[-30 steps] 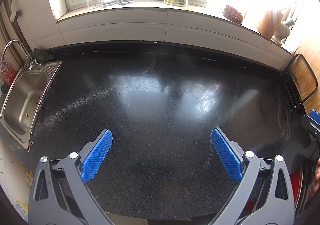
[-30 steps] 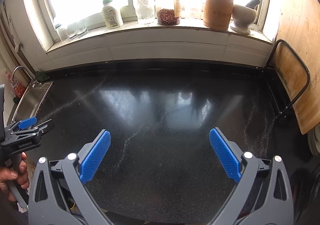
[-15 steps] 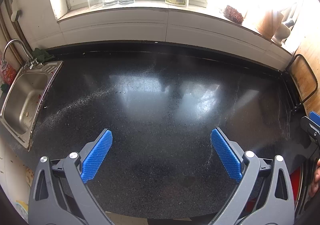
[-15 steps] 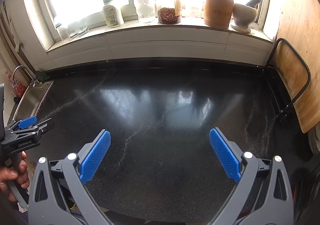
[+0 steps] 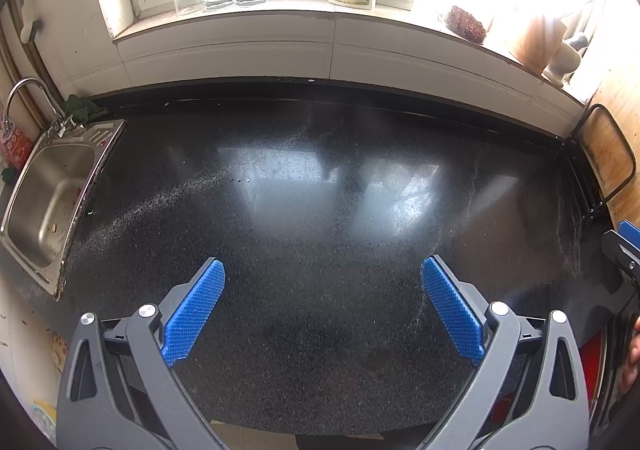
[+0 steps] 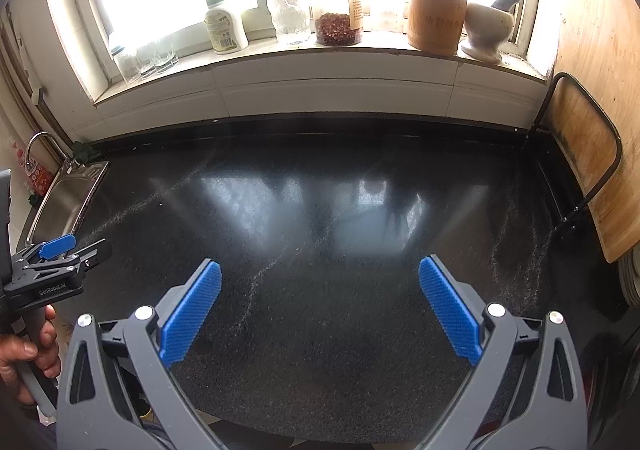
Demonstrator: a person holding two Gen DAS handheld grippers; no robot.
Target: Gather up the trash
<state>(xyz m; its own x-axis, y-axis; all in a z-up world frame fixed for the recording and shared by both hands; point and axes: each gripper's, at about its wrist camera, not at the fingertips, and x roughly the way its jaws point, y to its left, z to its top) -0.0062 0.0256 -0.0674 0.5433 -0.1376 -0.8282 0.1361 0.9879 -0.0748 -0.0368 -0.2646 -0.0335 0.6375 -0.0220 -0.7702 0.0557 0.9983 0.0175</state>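
My left gripper [image 5: 323, 270] is open and empty above the near part of a black speckled countertop [image 5: 320, 209]. My right gripper [image 6: 320, 270] is open and empty above the same countertop [image 6: 320, 217]. The left gripper also shows at the left edge of the right wrist view [image 6: 60, 254], held by a hand. The right gripper's tip shows at the right edge of the left wrist view [image 5: 624, 246]. I see no piece of trash on the countertop, only fine pale dust streaks [image 5: 168, 197] and a few tiny specks [image 5: 240, 180].
A steel sink [image 5: 52, 193] with a tap [image 5: 28, 89] sits at the left. The windowsill holds glasses [image 6: 144, 53], a soap bottle [image 6: 224, 21], jars [image 6: 336, 25], a wooden utensil holder [image 6: 438, 13] and a mortar [image 6: 486, 25]. A wooden board in a wire rack [image 6: 588, 153] stands at the right.
Both views have shifted very slightly; both grippers stay open and empty over the countertop.
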